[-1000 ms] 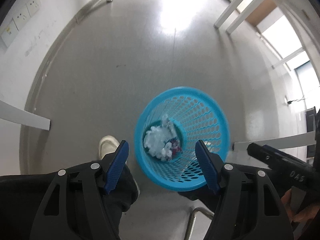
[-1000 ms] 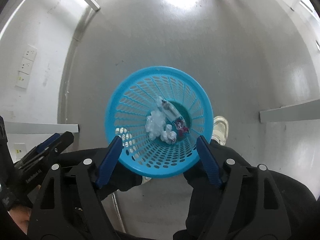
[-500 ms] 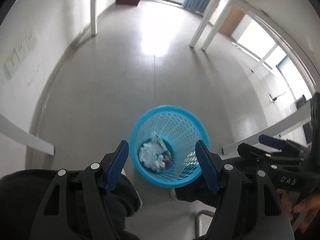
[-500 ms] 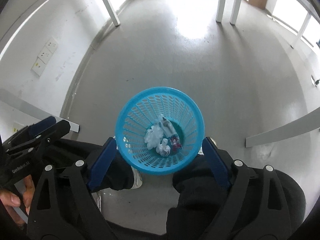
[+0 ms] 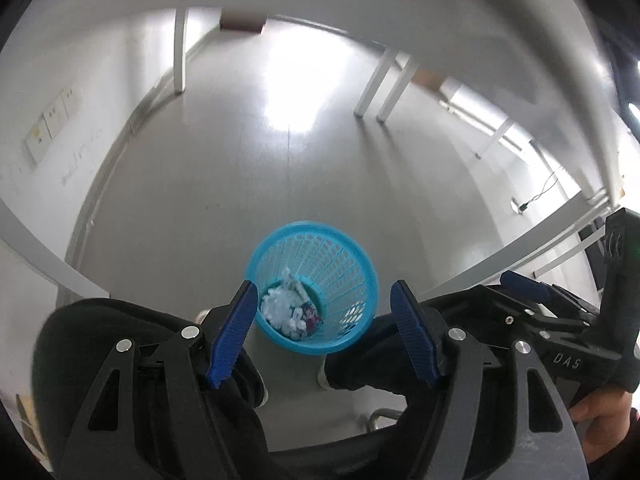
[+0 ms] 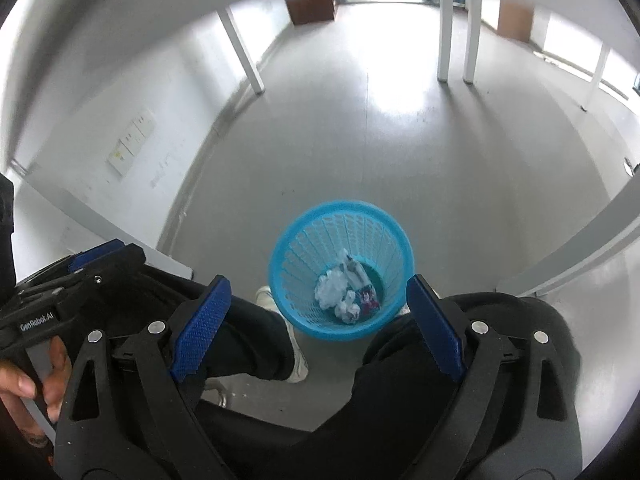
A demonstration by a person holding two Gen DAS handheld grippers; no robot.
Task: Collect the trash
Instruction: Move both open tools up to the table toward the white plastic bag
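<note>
A round blue plastic basket stands upright on the grey floor, a little below the centre of the frame in the left wrist view, and just right of centre in the lower half of the right wrist view. Its wall is a lattice of small holes, with a smooth rim on top. At the bottom lies the trash: several crumpled white paper pieces, one pale elongated wrapper, and a small dark red and purple piece at the right side.
</note>
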